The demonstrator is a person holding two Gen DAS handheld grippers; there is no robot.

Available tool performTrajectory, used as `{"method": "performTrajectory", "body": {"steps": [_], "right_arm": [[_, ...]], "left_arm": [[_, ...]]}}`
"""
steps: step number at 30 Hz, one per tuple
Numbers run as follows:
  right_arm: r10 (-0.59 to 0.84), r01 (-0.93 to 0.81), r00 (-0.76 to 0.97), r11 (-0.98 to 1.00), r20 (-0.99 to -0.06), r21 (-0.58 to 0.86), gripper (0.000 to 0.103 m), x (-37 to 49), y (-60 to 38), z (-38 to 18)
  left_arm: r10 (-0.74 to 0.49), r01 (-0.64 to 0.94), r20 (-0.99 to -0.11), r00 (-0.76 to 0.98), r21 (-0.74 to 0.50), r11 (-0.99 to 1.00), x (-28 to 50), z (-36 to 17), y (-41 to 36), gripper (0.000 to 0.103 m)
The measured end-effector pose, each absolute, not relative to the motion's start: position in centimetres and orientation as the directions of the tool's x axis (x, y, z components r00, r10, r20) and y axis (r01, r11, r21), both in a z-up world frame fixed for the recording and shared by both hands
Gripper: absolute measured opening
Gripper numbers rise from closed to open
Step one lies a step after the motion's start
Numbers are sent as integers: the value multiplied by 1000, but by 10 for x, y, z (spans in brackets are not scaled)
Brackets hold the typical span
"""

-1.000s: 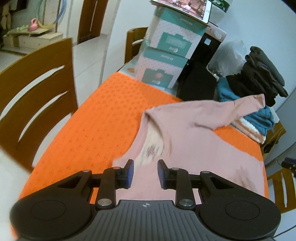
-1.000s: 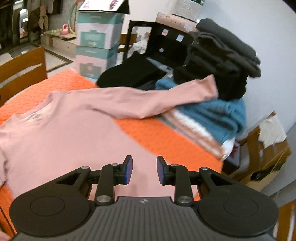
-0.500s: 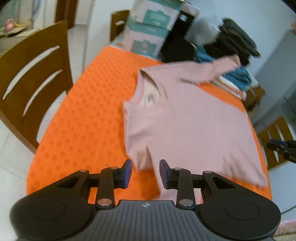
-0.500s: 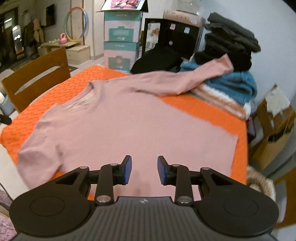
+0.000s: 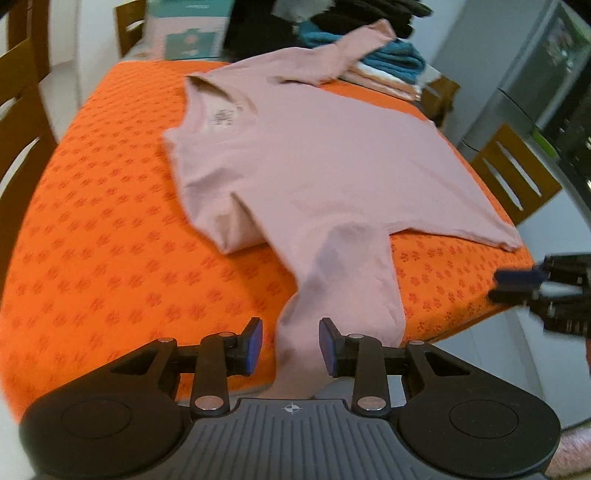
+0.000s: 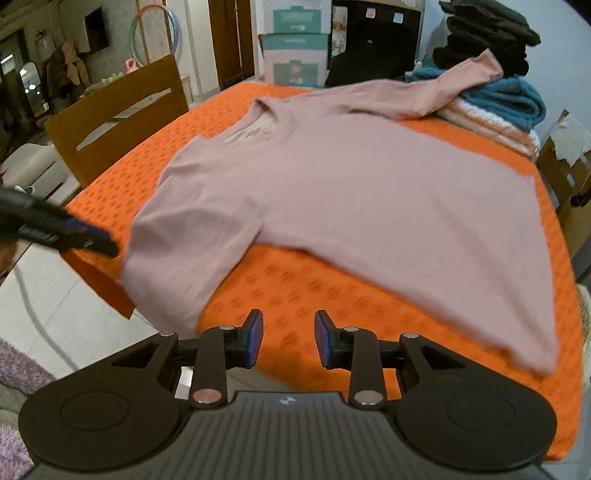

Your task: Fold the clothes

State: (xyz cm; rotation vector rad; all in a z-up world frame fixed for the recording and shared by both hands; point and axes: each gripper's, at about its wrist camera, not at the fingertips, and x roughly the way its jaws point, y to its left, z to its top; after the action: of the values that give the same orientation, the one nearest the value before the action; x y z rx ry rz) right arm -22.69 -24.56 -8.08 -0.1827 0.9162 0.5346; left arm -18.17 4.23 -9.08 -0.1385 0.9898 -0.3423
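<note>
A pink long-sleeved shirt (image 5: 325, 147) lies spread flat on the orange tablecloth (image 5: 103, 236); it also shows in the right wrist view (image 6: 369, 192). Its near sleeve (image 5: 340, 295) hangs over the table's front edge, its far sleeve (image 6: 424, 92) rests on a pile of folded clothes. My left gripper (image 5: 291, 345) is open, jaws on either side of the hanging sleeve without gripping it. My right gripper (image 6: 289, 338) is open and empty, just off the table's front edge. Each gripper also shows in the other's view, the right one (image 5: 517, 284) and the left one (image 6: 88, 240).
A pile of folded clothes (image 6: 495, 99) with dark garments (image 6: 484, 33) on top stands at the table's far end. Teal and pink boxes (image 6: 295, 48) stand behind it. Wooden chairs stand on the left (image 6: 118, 114) and right (image 5: 513, 170).
Both grippers have pulled back from over the shirt to the table's front edge. The shirt now lies flat, and its near sleeve hangs between my left jaws.
</note>
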Motion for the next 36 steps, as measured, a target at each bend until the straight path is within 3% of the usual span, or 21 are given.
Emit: {"method": "performTrajectory", "body": {"steps": [8, 9, 10, 11, 19, 23, 25, 26, 27, 36], "right_arm": [[429, -499, 466, 850, -774, 170, 35, -252, -213, -125], [443, -494, 458, 848, -771, 194, 35, -253, -208, -132], [457, -488, 450, 845, -767, 218, 35, -253, -203, -138], [471, -482, 443, 843, -763, 241, 35, -254, -198, -144], [465, -408, 455, 867, -760, 286, 40, -249, -169, -183], [469, -390, 457, 869, -756, 304, 40, -245, -160, -193], [494, -395, 451, 858, -743, 330, 27, -245, -159, -194], [506, -400, 449, 851, -736, 340, 10, -246, -159, -192], [518, -407, 447, 844, -729, 350, 3, -247, -160, -190], [569, -489, 438, 801, -696, 347, 3, -264, -197, -116]], "left_arm": [[-344, 307, -795, 500, -209, 928, -163, -98, 23, 34], [-349, 316, -794, 497, -208, 926, -162, -99, 22, 28], [-352, 326, -794, 495, -206, 923, -162, -100, 20, 9], [-354, 335, -795, 493, -201, 920, -162, -100, 18, 6], [-388, 380, -783, 487, -210, 901, -181, -86, 21, 4], [-436, 380, -771, 465, -272, 884, -195, -77, 29, 4], [-464, 383, -762, 452, -304, 872, -202, -74, 32, 4], [-475, 386, -758, 447, -316, 867, -205, -72, 33, 4], [-484, 389, -752, 446, -324, 862, -208, -69, 34, 4], [-552, 352, -664, 505, -425, 834, -197, -34, 42, 4]]}}
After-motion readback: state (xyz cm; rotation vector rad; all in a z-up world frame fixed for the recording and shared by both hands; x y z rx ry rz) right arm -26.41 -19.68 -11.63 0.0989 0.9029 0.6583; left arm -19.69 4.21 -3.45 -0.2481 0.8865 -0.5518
